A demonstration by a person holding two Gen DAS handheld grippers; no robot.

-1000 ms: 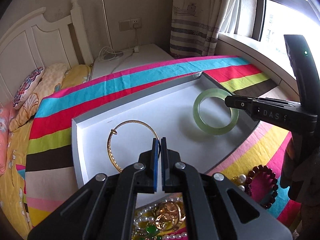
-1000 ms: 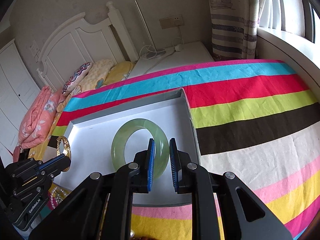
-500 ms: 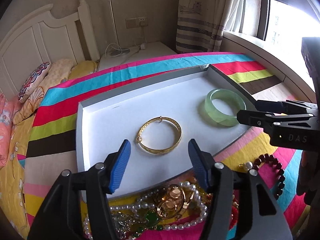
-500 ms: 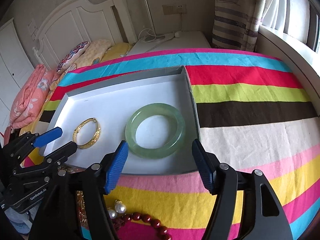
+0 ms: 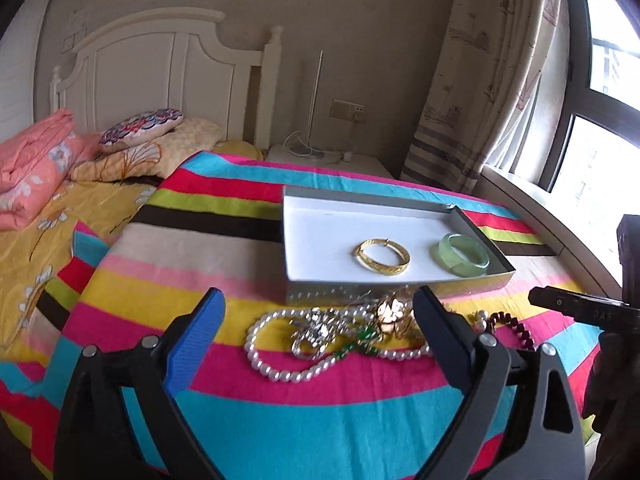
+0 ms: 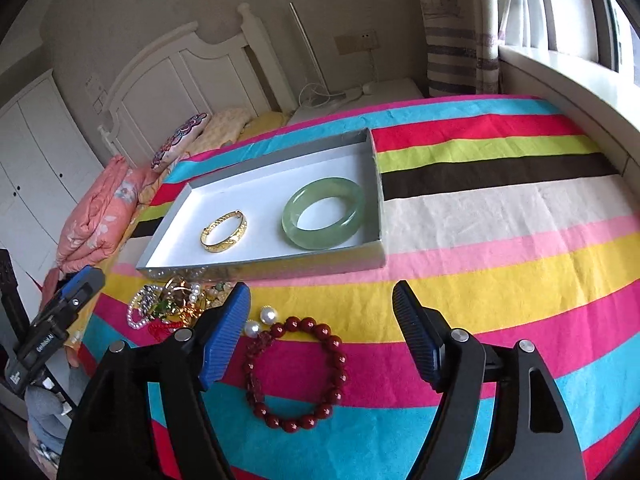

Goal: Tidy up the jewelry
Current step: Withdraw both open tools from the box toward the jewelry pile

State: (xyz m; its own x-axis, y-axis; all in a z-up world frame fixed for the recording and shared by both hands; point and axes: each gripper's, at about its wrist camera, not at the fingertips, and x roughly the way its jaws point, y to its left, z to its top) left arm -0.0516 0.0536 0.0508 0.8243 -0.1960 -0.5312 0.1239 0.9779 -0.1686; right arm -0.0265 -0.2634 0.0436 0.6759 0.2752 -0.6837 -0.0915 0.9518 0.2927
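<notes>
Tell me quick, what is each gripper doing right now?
Left gripper: jaws open, holding nothing, above the pearl necklace.
Right gripper: jaws open, holding nothing, above the red bead bracelet.

Home bedroom: headboard [image 5: 160,76], pillows [image 5: 140,130], curtain [image 5: 492,80].

Colours on the bed, both views

Bedspread [image 6: 500,216] striped pink, cyan, red, lime, brown, cream, yellow. Tray [image 6: 256,160] grey outside, white inside; gold bangle [image 6: 223,226]; pale green jade bangle [image 6: 323,214]. Bead bracelet [image 6: 296,374] dark red; pearl necklace [image 5: 280,368] white. Blue pads, black frame on each hand-held gripper: left [image 5: 316,324], right [image 6: 322,320]. Headboard [image 5: 160,76] white; folded quilt [image 5: 32,160] salmon, floral.
</notes>
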